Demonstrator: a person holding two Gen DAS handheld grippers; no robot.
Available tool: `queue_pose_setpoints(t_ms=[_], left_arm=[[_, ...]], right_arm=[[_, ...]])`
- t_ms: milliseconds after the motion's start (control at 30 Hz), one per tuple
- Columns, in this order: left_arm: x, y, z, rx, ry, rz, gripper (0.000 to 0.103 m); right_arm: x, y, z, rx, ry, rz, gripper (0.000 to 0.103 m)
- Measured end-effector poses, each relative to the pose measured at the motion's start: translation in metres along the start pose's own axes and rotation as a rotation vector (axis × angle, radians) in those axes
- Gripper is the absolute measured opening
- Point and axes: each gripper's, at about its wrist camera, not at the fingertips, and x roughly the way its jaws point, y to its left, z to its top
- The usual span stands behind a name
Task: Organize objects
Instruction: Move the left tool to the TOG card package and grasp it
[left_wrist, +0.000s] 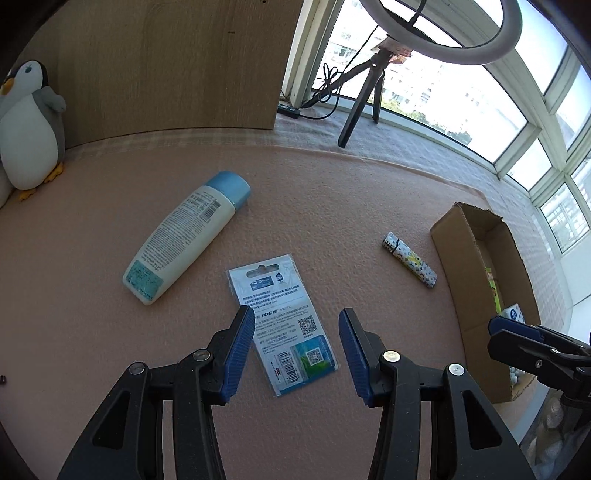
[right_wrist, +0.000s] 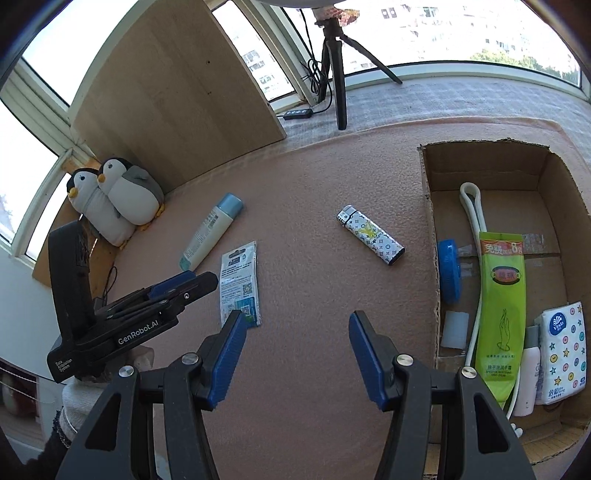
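Left wrist: left gripper (left_wrist: 297, 350) wide open, empty, hovering over flat packet (left_wrist: 282, 323) on pink mat (left_wrist: 332, 192). Probably light, thin, slippery; pinch by edge. Right gripper (right_wrist: 297, 354) open, empty.

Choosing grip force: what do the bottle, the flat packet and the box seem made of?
Bottle: likely smooth matte plastic, cream body, blue cap. Flat packet: glossy film or thin plastic over printed card, judging by its sheen. Box: brown corrugated cardboard, with ragged cut edges.
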Motion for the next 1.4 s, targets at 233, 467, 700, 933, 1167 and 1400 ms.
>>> queue_pose_setpoints(t_ms=[233,467,700,933,1167,1400], left_arm=[[0.010,0.028,-0.008,-0.030,0.037,-0.001,0.051],[0.022,0.037,-0.013,-0.038,0.070,-0.015,0.054],[0.033,0.039,-0.016,-0.051,0.094,-0.029,0.054],[0.037,0.041,-0.014,-0.064,0.100,-0.043,0.053],[0.038,0.040,-0.013,-0.054,0.112,-0.059,0.040],[0.040,0.043,-0.014,-0.052,0.128,-0.089,0.029]], right_arm=[[0.042,0.019,0.008,-0.009,0.074,0.011,0.054],[0.070,0.030,0.014,-0.052,0.109,-0.012,0.054],[0.092,0.033,0.020,-0.054,0.140,-0.014,0.054],[0.110,0.041,0.022,-0.069,0.170,-0.011,0.041],[0.123,0.046,0.022,-0.066,0.204,0.011,0.022],[0.135,0.042,0.017,-0.025,0.237,0.042,0.014]])
